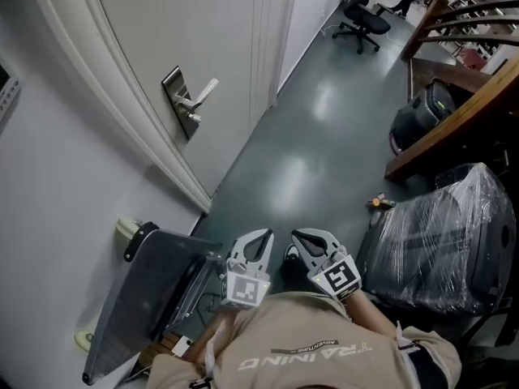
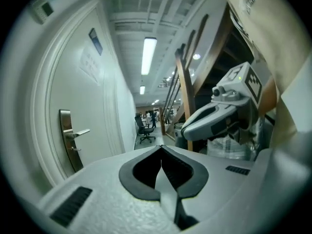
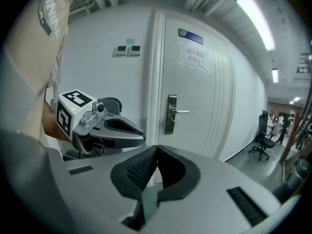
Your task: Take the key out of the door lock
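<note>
Both tools close to the person's shirt (image 1: 308, 347), well apart from the door lock

Left tool (image 1: 263, 235) and right tool (image 1: 298, 235) sit side by side, each with jaws together on nothing. Well ahead and left of them, the lock plate (image 1: 178, 104) carries a small stub under the handle (image 1: 204, 90), seemingly the key (image 1: 195, 118).

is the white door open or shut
Shut: in the right gripper view the white panelled door sits flush in its white frame, no gap along the edge beside the silver lock plate.
</note>
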Tool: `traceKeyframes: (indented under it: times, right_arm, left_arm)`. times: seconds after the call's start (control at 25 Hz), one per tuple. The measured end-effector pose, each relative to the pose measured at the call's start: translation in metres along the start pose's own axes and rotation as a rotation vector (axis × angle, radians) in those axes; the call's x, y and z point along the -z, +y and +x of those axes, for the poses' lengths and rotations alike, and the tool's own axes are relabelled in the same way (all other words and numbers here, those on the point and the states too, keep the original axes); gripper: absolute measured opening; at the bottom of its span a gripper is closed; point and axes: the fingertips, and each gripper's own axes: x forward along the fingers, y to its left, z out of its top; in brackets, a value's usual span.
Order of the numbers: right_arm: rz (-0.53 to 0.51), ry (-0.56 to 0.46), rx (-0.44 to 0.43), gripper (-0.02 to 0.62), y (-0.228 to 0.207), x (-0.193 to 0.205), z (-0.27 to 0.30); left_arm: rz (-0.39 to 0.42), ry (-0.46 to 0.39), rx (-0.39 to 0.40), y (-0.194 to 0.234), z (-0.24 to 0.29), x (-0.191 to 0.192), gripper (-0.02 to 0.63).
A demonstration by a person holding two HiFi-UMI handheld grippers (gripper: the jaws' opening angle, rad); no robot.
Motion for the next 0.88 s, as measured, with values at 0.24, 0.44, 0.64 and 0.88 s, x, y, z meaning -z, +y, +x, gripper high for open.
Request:
traceKeyframes:
  times: [0.24, 0.44, 0.64, 0.88]
  right_arm:
    - [-0.023, 0.014, -0.028, 0.013, -0.061, 0.009, 0.034]
    - [-0.069, -0.024, -0.114, 0.012, -0.126, -0.003, 0.062]
    - [-0.067, -0.083, -0.214, 0.013, -0.183, -0.023, 0.088]
    - [-0.097, -0.089, -0.311, 0.013, -0.217, -0.024, 0.117]
  left_arm:
    - [-0.045, 0.04, -0.006, 0.026, 0.055, 0.009, 0.009]
    - [0.111, 0.083, -0.023, 0.039, 0.117, -0.027, 0.009]
    - [0.123, 0.12, -0.097, 0.058, 0.167, -0.053, 0.009]
    - [0.012, 0.137, -0.225, 0.08, 0.182, -0.074, 0.009]
